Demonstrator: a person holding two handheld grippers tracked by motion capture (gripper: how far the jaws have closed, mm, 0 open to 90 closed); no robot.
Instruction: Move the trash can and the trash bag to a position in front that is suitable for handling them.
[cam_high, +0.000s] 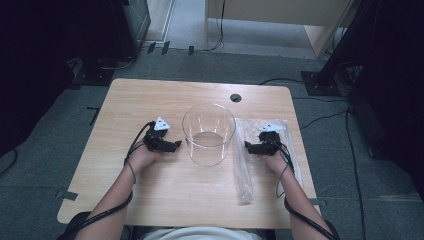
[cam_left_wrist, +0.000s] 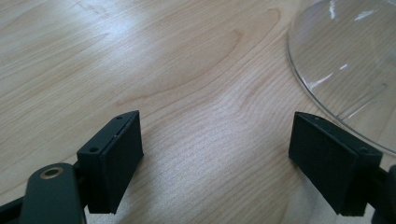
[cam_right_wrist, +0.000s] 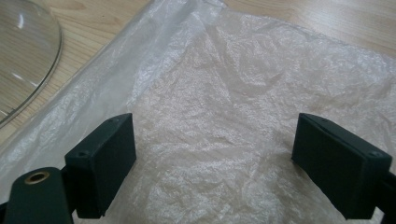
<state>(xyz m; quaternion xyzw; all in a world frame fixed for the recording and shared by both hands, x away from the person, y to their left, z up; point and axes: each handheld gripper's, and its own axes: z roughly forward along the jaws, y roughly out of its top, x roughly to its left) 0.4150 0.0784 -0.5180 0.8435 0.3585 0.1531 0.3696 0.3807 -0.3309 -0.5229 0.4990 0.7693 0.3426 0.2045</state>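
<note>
The left gripper (cam_left_wrist: 215, 140) is held wide over bare table (cam_left_wrist: 140, 70) — nothing between. The right gripper (cam_right_wrist: 215, 149) is spread wide above the plastic bag (cam_right_wrist: 243, 93), beside the clear container (cam_high: 208, 132).

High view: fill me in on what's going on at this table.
A person sits at a wooden table with a gripper in each hand. A clear round container stands in the middle. The left gripper rests on the bare wood beside it, jaws open and holding nothing. The right gripper sits over a thin clear plastic bag lying flat to the container's right, jaws open above the crinkled film, not yet pinching it. Nothing has been lifted.
</note>
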